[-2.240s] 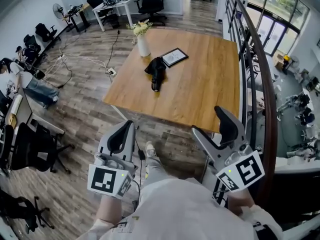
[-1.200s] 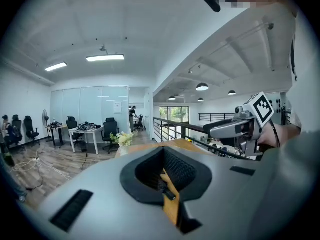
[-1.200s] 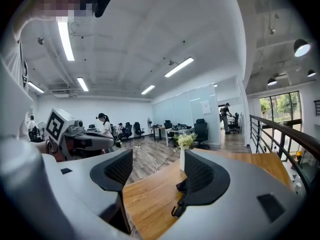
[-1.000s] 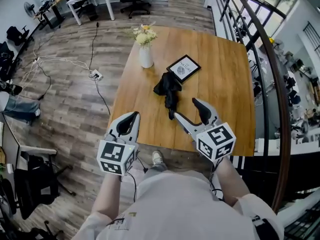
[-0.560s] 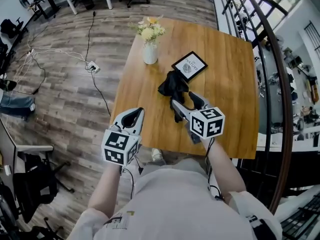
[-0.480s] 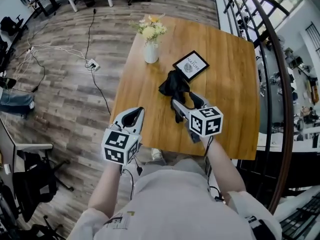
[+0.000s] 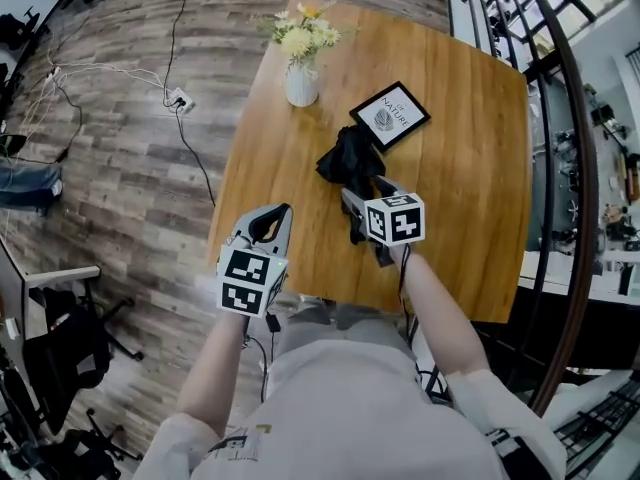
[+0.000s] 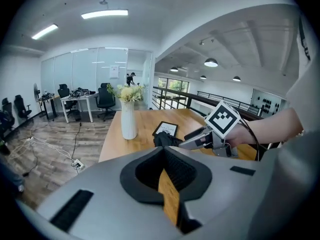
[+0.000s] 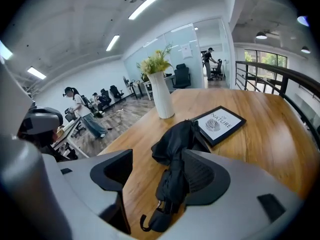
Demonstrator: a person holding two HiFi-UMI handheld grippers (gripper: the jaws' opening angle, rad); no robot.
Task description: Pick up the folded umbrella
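The folded umbrella (image 7: 351, 161) lies mid-counter (image 7: 470, 168), just near of a framed picture (image 7: 390, 116). It looks light, with soft, floppy cloth over a stiff middle, so grab the thick middle, not the loose folds. Your right tool (image 9: 162, 176) is spread wide around it, not squeezing yet. Your left tool (image 8: 165, 166) is pressed together, holding nothing.

The folded umbrella (image 9: 171, 181) is black, the desk (image 7: 470, 118) honey-brown wood grain. The vase (image 7: 301, 86) is white, its flowers (image 7: 300, 33) yellow and cream. The framed print (image 7: 390, 116) is white, black-bordered. My right gripper (image 7: 363, 188) is grey, its cube patterned in black-and-white squares.
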